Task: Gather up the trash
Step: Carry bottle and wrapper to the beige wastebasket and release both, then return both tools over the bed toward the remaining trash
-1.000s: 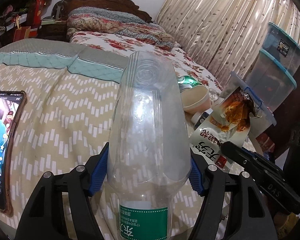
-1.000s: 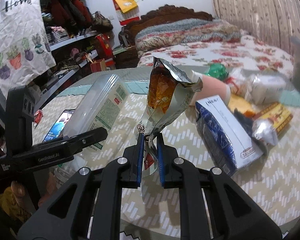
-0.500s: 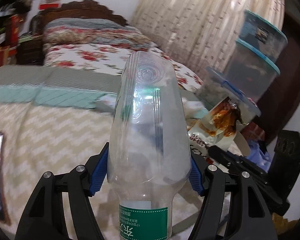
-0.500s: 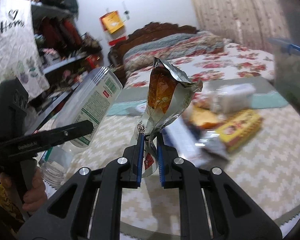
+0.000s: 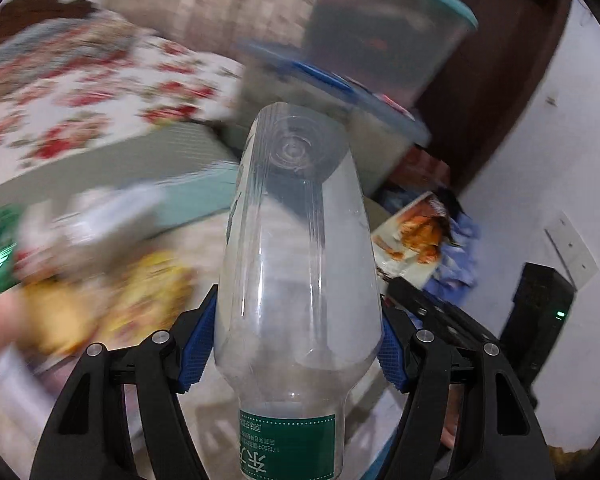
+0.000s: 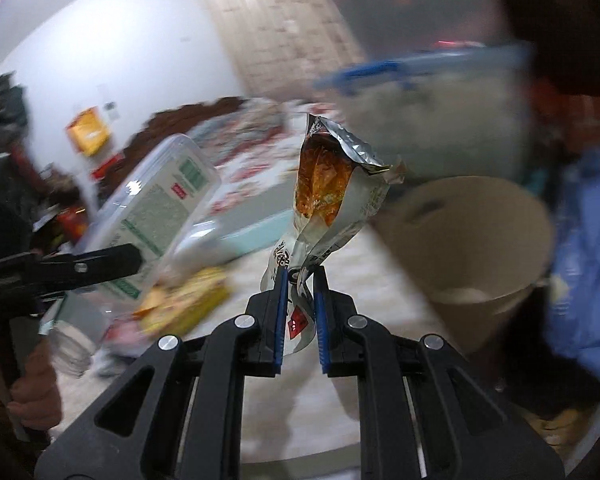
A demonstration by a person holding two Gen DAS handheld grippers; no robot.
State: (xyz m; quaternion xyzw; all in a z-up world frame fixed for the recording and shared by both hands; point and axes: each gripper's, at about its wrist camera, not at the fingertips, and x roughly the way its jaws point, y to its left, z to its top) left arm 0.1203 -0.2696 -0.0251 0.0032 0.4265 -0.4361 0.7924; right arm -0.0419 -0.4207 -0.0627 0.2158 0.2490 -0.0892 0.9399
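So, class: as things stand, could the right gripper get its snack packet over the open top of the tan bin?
Probably yes. The right gripper is shut on the snack packet, and the tan bin stands just to its right, mouth open, with nothing visible between them. The picture is blurred, so judge cautiously.

White wall (image 5: 548,152) right, beige curtain (image 6: 284,28) behind, floral bed (image 5: 80,92) left, dark wooden door frame (image 5: 496,68), all motion-blurred.

wrist fisheyes | angled down | close | share snack bag (image 6: 332,192)
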